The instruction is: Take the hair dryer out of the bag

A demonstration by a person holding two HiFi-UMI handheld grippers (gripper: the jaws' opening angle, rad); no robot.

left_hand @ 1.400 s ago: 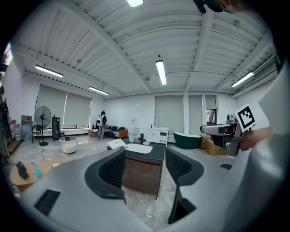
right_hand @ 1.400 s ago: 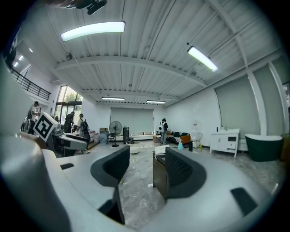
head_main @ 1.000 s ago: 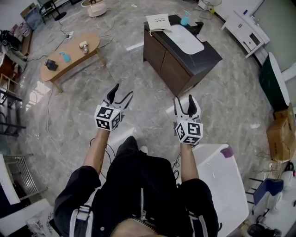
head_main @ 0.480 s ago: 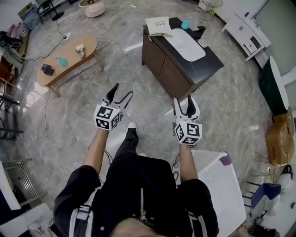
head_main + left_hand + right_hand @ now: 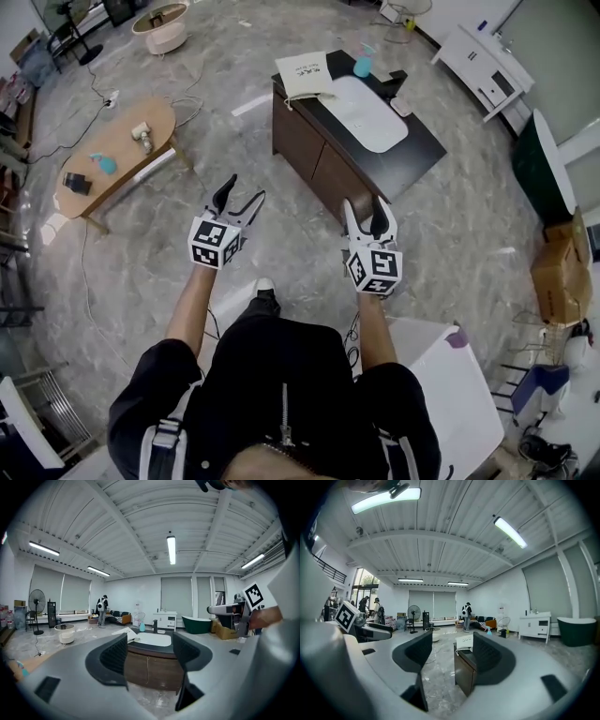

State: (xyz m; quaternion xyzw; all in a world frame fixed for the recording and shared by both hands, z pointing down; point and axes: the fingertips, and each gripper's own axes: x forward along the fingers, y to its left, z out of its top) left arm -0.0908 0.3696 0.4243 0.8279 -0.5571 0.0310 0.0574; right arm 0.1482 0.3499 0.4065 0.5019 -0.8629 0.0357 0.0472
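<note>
Jaws of left gripper point(image 5: 244, 190) and right gripper point(image 5: 364, 206) apart, empty, white bag point(image 5: 304, 75) on dark cabinet point(image 5: 307, 150) ahead

Dark vanity cabinet point(image 5: 314, 155); oval table point(image 5: 122, 150)

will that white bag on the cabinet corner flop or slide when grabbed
Probably floppy: the white bag looks thin, with loose handles. It may slide or tip off if nudged, since it sits at a corner of the dark cabinet.

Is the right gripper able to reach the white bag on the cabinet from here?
Probably not yet. The white bag sits on the far corner of the cabinet, well beyond the right gripper. Nothing stands between them, and its jaws are apart and empty.
</note>
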